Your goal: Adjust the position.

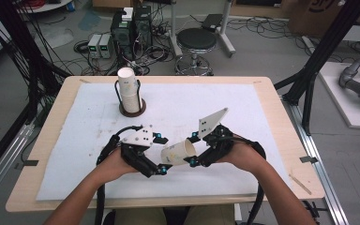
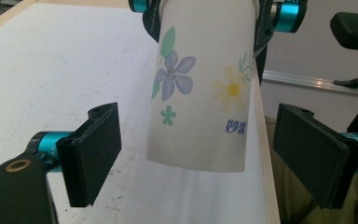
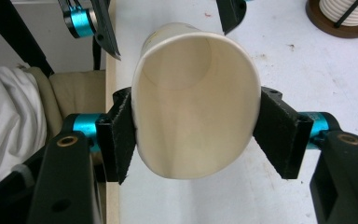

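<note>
On cup [image 2: 200,93], flowers, blue writing

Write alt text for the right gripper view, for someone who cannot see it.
The right gripper clamps a white paper cup at its rim, squeezing the mouth into an oval that faces the camera and shows the empty inside. Beyond the cup lie a white table cover and, at the top right, a brown holder with stacked cups.

Cup [image 2: 200,93] rim cropped above
</note>
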A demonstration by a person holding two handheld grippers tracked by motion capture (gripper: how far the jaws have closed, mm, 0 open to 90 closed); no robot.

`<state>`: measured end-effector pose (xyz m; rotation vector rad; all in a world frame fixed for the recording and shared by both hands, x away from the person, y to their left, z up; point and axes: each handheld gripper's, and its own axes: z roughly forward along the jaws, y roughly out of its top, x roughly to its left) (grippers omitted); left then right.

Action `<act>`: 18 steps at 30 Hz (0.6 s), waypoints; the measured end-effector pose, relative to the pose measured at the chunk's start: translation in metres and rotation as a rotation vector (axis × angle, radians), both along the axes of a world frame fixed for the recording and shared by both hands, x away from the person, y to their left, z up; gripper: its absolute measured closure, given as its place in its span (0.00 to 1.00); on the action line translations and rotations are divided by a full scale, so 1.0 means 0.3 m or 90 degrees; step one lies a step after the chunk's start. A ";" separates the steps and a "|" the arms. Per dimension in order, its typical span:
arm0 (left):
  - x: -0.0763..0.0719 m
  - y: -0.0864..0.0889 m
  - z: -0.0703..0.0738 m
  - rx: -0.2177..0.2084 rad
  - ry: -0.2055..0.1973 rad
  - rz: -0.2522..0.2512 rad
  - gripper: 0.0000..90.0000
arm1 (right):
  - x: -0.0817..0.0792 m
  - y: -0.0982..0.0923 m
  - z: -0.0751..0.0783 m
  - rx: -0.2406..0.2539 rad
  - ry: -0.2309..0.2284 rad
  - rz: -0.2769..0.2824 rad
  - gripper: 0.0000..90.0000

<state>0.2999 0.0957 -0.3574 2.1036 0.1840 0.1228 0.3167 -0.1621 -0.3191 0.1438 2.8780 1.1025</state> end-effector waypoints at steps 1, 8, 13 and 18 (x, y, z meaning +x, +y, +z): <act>0.002 -0.003 0.000 0.007 -0.001 -0.002 0.18 | 0.000 0.006 0.002 -0.008 -0.002 0.003 0.39; 0.008 -0.026 -0.008 0.024 0.003 -0.012 0.19 | 0.003 0.038 0.013 -0.050 -0.006 0.016 0.39; 0.012 -0.041 -0.015 0.038 0.008 -0.021 0.20 | 0.002 0.060 0.016 -0.074 -0.007 0.027 0.39; 0.015 -0.052 -0.023 0.048 0.014 -0.029 0.22 | 0.000 0.078 0.025 -0.094 -0.007 0.037 0.39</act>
